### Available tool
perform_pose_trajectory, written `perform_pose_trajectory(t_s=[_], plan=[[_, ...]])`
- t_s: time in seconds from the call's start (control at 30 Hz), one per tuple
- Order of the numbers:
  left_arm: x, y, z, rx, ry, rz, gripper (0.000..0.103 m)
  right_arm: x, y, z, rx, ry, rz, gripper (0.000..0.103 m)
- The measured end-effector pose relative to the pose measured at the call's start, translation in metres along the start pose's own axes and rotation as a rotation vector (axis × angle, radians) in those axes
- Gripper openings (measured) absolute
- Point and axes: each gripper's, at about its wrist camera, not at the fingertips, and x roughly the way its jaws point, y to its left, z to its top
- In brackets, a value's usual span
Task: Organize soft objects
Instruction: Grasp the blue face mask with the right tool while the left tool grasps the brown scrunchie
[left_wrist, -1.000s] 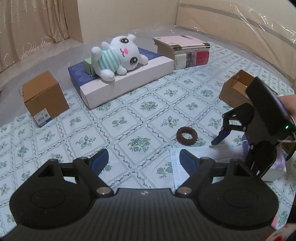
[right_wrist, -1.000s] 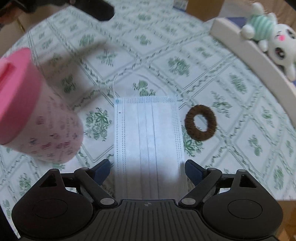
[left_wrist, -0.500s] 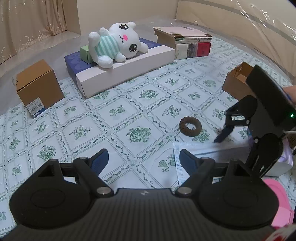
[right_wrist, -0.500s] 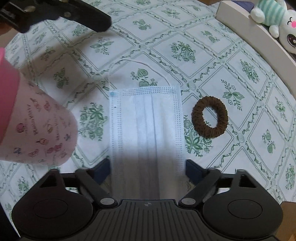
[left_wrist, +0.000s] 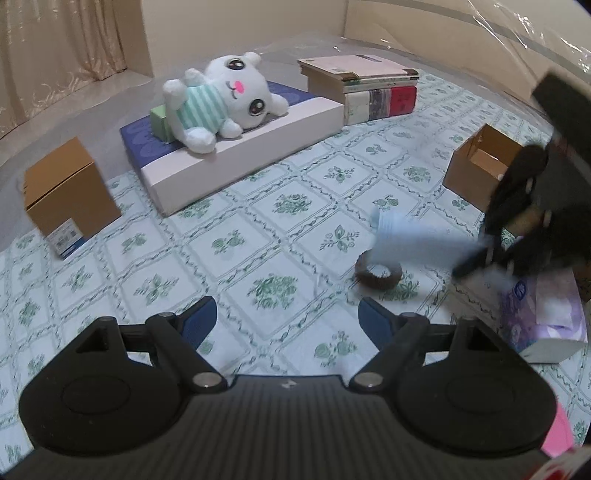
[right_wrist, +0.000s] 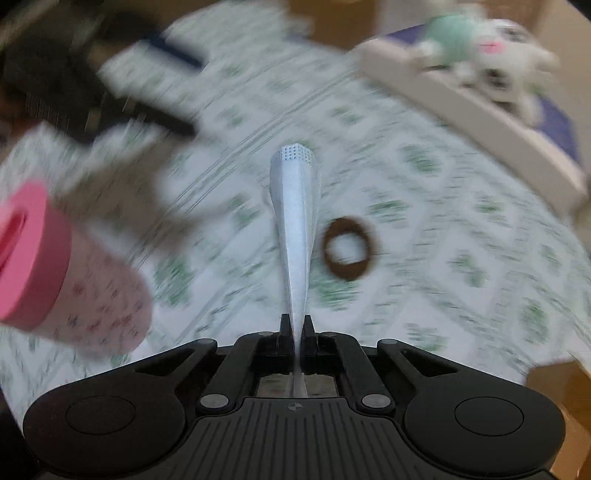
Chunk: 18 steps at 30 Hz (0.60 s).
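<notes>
Pale blue face mask (right_wrist: 293, 221) pinched lengthwise, clear of the floral cloth (left_wrist: 236, 236).
Its long axis runs straight out from the right gripper (right_wrist: 295, 328), whose jaws have just clamped one short end; pleats squeezed narrow, dotted far edge fanning out; left gripper (left_wrist: 286, 315) hangs wide, empty; beyond, a brown scrunchie (right_wrist: 347, 248) lies flat.

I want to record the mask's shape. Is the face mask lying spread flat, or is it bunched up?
Bunched up. The face mask is pinched into a narrow strip by the shut right gripper and hangs above the tablecloth.
</notes>
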Motion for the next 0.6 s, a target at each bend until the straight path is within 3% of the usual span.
perform_pose_trajectory(t_s=[0.23,0.4,0.6], plan=[[0.057,-0.033,0.024,0.128,0.067,-0.081,0.082,-0.036,-0.056,-0.010,0.218,-0.125,-0.151,0.003],[0.095,-0.065,0.035,0.293,0.138,-0.105,0.077,-0.039,-0.067,-0.021,0.269,-0.153,-0.166,0.003],[0.123,-0.085,0.041,0.405,0.206,-0.140,0.069,-0.033,-0.077,-0.033,0.290,-0.156,-0.156,0.003]])
